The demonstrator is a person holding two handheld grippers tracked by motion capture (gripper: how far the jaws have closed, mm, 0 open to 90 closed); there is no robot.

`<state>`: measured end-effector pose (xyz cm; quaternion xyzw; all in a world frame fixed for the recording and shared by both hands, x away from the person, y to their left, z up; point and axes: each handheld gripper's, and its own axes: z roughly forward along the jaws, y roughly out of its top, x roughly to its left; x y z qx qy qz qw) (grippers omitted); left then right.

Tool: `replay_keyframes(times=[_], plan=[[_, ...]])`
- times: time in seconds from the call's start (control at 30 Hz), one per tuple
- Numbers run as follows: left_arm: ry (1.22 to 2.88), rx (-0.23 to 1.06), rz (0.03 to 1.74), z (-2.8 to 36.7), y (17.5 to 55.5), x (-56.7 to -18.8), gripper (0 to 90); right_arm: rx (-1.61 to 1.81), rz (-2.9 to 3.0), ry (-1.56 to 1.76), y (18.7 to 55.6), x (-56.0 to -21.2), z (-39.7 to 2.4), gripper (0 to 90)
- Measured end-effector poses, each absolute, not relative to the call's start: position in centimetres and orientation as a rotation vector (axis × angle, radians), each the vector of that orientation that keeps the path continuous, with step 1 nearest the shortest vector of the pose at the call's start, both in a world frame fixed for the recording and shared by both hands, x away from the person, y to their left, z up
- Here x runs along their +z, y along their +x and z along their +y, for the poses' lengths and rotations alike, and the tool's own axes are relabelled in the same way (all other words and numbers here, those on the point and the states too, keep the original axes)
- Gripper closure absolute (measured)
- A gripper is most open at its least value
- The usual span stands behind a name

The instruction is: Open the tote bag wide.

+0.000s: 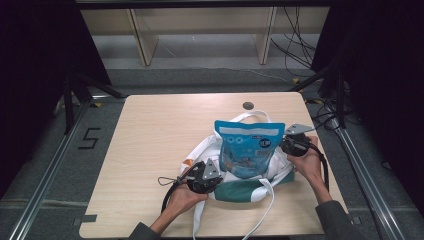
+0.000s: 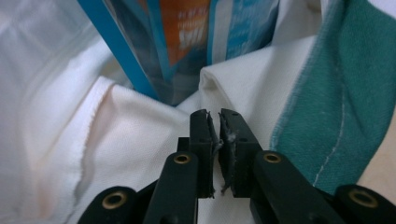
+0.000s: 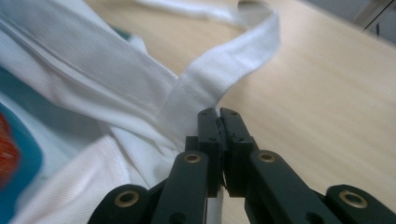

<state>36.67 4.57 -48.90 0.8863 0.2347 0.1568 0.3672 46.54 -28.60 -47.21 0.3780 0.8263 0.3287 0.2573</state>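
Observation:
A white and green tote bag (image 1: 240,190) lies on the right half of the wooden table (image 1: 160,135). A blue snack pouch (image 1: 248,147) stands upright in its mouth. My left gripper (image 1: 218,182) is at the bag's left rim. In the left gripper view it (image 2: 219,114) is shut on a fold of the white cloth (image 2: 140,121), with the pouch (image 2: 187,42) just beyond. My right gripper (image 1: 283,145) is at the bag's right rim. In the right gripper view it (image 3: 218,112) is shut on the bag's white strap (image 3: 219,74) where it meets the rim.
One loose white strap (image 1: 270,210) trails over the table's front edge. Another strap loops behind the pouch near a round grommet (image 1: 248,105). Bare tabletop lies to the left and behind the bag. Wooden shelf legs (image 1: 142,40) and cables (image 1: 295,45) stand beyond the table.

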Motion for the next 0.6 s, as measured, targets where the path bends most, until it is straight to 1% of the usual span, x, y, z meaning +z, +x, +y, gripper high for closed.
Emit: replay_keyframes(times=[0.13,0.2,0.3,0.33,0.4,0.43,0.53,0.6], plan=[[2.315,0.423,0.603,4.2,36.8,-50.0,84.9,0.824,2.288,1.072,47.1,-49.0,-28.0,88.2],[2.309,0.429,0.616,4.0,36.7,-50.4,85.2,0.795,2.304,1.058,47.2,-49.6,-27.7,88.1],[2.306,0.436,0.617,4.1,36.7,-50.1,83.7,0.828,2.292,1.073,47.2,-49.3,-28.1,86.1],[2.292,0.43,0.627,4.2,36.7,-50.1,82.8,0.84,2.289,1.086,47.1,-49.2,-28.3,83.0],[2.223,0.416,0.67,4.6,36.6,-49.4,77.9,0.871,2.236,1.123,47.0,-48.5,-28.5,72.9],[2.179,0.396,0.675,4.8,36.5,-48.9,77.9,0.887,2.225,1.134,46.8,-47.8,-28.8,69.9],[2.115,0.404,0.667,5.4,35.9,-47.2,77.8,1.013,2.176,1.112,45.7,-45.3,-29.7,65.3],[2.093,0.361,0.658,5.7,35.6,-46.4,77.7,1.086,2.173,1.151,44.3,-43.6,-30.2,63.5]])
